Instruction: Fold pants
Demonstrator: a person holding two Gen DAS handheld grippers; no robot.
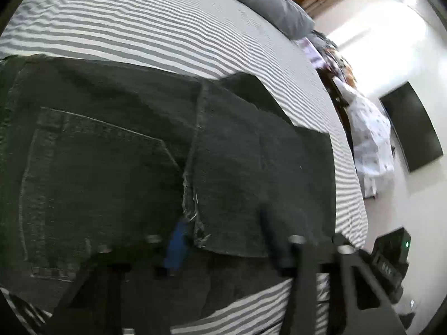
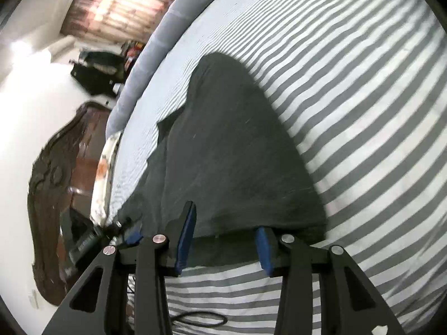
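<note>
Dark denim pants (image 1: 117, 162) lie flat on a grey-and-white striped bed (image 1: 156, 28). A back pocket shows at the left, and a folded leg part with a frayed hem (image 1: 192, 212) lies over the right half. My left gripper (image 1: 223, 240) is open just above the near edge of the pants, its blue-padded fingers (image 1: 176, 248) apart. In the right wrist view the pants (image 2: 229, 153) stretch away from me. My right gripper (image 2: 226, 240) is open, its blue fingers (image 2: 185, 240) spread at the near edge of the cloth, holding nothing.
A grey pillow (image 1: 268, 2) lies at the far end of the bed, and shows too in the right wrist view (image 2: 156, 47). A dark wooden headboard (image 2: 56, 173) stands at the left. Patterned clothes (image 1: 368, 136) hang past the bed's right edge. A black cable (image 2: 201, 319) lies on the sheet.
</note>
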